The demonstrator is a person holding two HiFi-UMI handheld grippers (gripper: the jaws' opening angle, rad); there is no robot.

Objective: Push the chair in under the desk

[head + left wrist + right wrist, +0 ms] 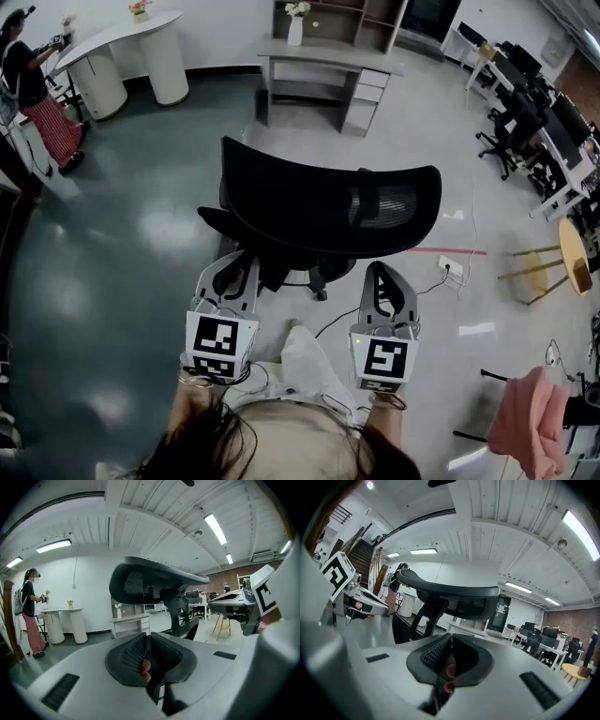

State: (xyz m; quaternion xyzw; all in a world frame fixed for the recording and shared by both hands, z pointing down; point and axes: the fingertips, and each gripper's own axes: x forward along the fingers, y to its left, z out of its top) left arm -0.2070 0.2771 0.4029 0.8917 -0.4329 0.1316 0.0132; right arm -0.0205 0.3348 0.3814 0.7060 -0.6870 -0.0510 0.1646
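Chair: we see the black chair (328,211) out on the floor (141,234), its back toward us, well apart from the desk (323,56).
Left gripper (232,272): jaws pressed together on nothing, near the chair's back.
Right gripper (386,281): also closed and empty.
Head view only: floor running from chair to desk; a power strip (450,266) to the chair's right.
Gripper views only: ceiling lights (54,545).
Markings: 2 black-and-white square markers (217,339).

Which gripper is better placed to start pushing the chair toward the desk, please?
Right, probably. The right gripper, shut, sits behind the chair's backrest, within its width; the left gripper, also shut, is at its left edge. The desk lies straight ahead.
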